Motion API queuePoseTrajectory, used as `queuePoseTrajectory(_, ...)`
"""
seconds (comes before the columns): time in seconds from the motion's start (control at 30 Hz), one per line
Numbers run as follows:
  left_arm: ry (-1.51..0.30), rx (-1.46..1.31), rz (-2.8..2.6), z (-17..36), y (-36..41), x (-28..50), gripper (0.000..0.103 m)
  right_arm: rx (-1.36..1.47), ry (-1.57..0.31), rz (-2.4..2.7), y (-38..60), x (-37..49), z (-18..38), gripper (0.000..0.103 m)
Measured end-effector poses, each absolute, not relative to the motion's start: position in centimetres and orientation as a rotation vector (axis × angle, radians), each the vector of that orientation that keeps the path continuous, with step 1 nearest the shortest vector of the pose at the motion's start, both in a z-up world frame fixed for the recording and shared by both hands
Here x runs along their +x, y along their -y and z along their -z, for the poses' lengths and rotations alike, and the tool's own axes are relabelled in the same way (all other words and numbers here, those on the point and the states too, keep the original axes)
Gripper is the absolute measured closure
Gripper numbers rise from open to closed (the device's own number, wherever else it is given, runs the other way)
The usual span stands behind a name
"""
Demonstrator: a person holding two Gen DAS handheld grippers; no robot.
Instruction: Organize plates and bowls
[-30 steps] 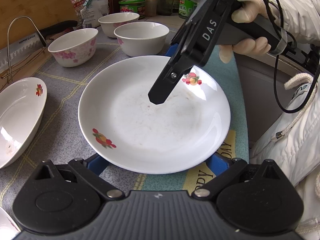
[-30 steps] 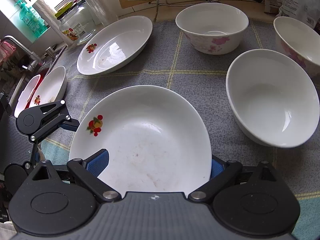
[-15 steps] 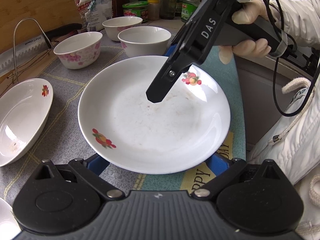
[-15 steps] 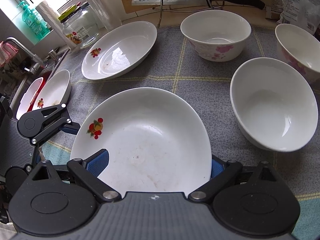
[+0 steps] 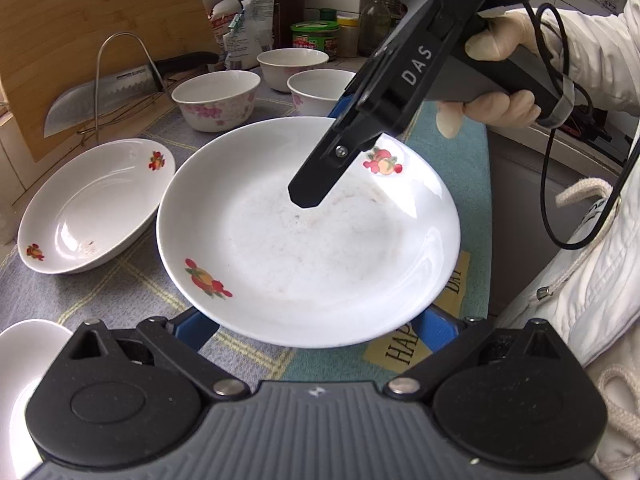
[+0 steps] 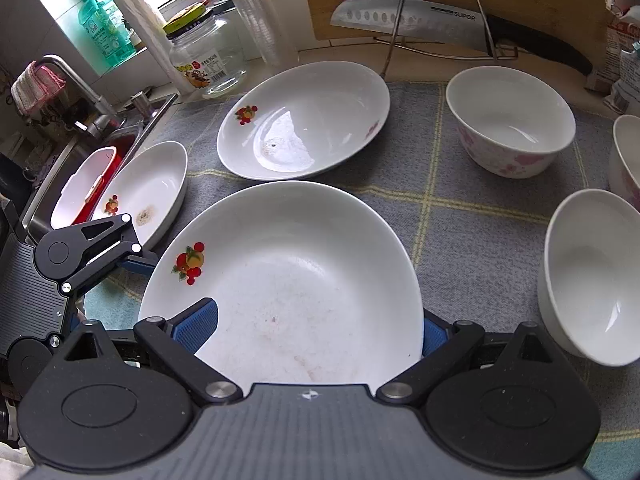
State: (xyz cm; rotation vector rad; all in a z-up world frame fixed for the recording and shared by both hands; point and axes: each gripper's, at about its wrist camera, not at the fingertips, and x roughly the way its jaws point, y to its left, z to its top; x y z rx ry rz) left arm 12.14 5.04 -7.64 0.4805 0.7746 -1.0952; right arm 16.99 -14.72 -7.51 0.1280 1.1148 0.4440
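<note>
Nearest, right tongs (image 6: 316, 328) spread wide and closed in on the fruit-printed plate (image 6: 296, 276) – left blue pad lying over the inner slope, right pad against the outer rim. Gloved right hand (image 5: 500, 76) wrapped round the grip, tool angled down from the far side, one black finger over the middle of the dish. Left tongs (image 5: 314, 328) also set wide, pads tucked at the near rim on either side; impossible to tell whether pressing or only flanking. Plate itself low over the cloth-covered worktop (image 6: 460, 216).

Four fruit-printed plates counted: the one between the tongs, a second plate (image 6: 304, 120) just behind, tilted, a third plate (image 6: 148, 188) by the sink edge – only three in clear view, in truth. Three bowls: plain bowl (image 6: 592, 272) to the right, flowered bowl (image 6: 510, 120) farther back, third bowl (image 6: 628, 152) cut by the frame. Farthest, a knife (image 6: 400, 16) on a wire rack.
</note>
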Motion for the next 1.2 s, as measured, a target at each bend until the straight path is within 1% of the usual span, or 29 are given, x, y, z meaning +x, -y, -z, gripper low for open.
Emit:
queuePoseTrajectory(0.53, -0.781, 0.420, 0.943, 5.5, -14.3, 12.4, 0.003, 0.052, -1.075, -0.573, 4.4, 19.7, 5.9, 0.002)
queuePoseTrajectory(0.9, -0.794, 0.375, 0.874, 5.9, -19.1, 13.0, 0.003, 0.024, -1.092, -0.619, -1.3, 22.0, 6.5, 0.002)
queuePoseTrajectory(1.2, -0.813, 0.340, 0.849, 6.6, -21.4, 14.0, 0.003, -0.016, -1.111, -0.641, -4.2, 23.5, 7.3, 0.002)
